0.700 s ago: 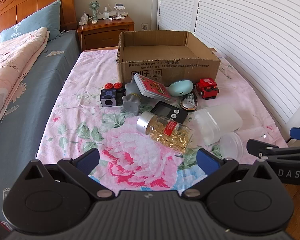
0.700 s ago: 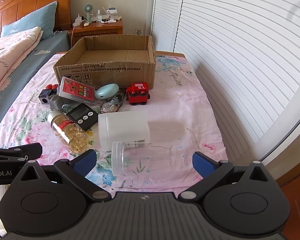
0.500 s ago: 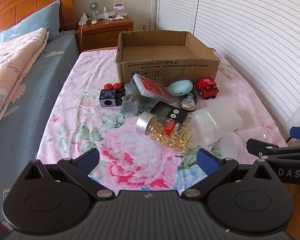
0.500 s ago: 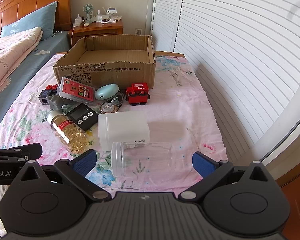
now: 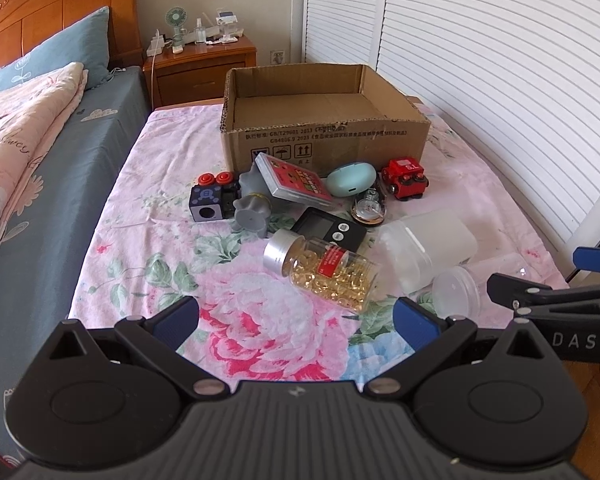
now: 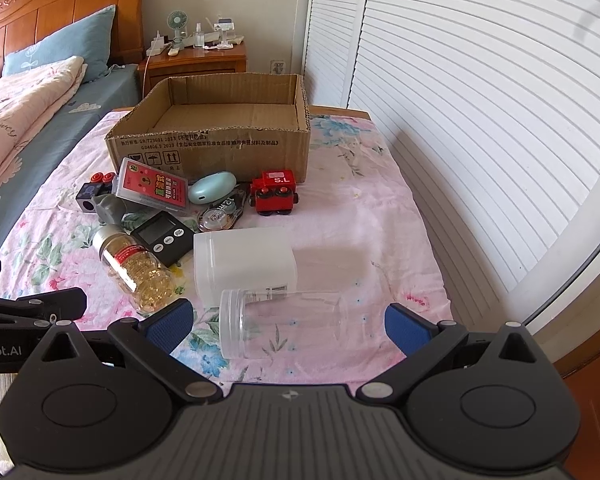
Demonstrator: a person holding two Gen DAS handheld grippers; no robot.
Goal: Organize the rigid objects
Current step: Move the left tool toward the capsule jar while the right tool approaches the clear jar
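- Left gripper [image 5: 296, 318] and right gripper [image 6: 286, 322] tilt downward short of the cardboard box [image 6: 208, 148], jaws spread wide, holding nothing
- Before the box: one capsule bottle [image 5: 324, 270], two clear jars

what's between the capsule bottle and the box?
In the left wrist view, from the capsule bottle toward the box: the black timer, then the red card case propped on a grey toy.

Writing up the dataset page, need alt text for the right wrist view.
The open right gripper hovers over a floral bedspread, with a clear jar lying on its side between the fingers, untouched. Beyond it lie a frosted jar, a capsule bottle, a red toy truck and small items before an empty cardboard box.
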